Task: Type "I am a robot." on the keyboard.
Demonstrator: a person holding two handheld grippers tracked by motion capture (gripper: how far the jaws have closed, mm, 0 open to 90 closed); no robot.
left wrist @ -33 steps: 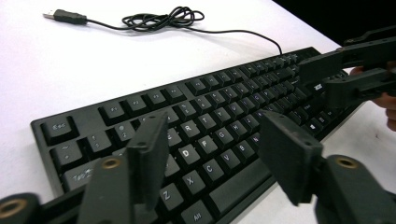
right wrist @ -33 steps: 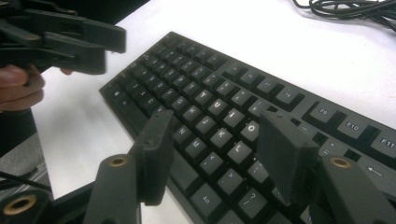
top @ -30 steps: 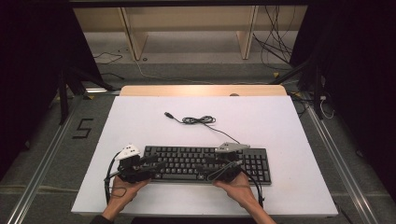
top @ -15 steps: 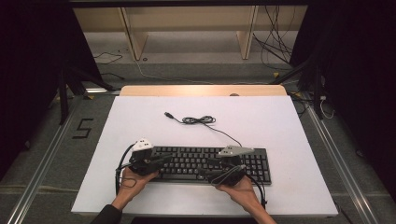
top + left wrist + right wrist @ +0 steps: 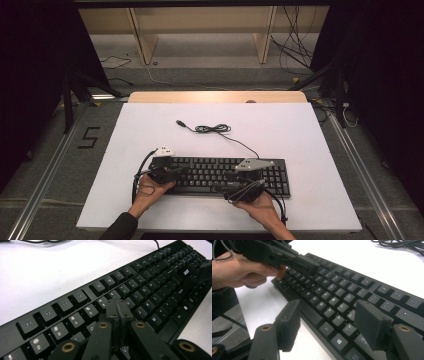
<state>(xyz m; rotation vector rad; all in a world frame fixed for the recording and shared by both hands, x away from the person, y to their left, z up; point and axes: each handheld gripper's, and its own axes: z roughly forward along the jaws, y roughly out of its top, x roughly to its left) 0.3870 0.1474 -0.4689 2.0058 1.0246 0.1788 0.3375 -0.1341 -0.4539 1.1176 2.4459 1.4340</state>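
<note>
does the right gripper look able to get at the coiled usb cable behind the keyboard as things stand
Probably yes. The right gripper is open over the keyboard, and the cable lies on bare table beyond it, with nothing between.

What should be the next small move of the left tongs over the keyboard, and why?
Probably a short press straight down. The left tongs are shut, jaws pressed together into one narrow tip, resting over the keyboard around the keys below 5 and 6. The right tongs are open above the right end of the bottom row, so the left looks like the one set to type.
</note>
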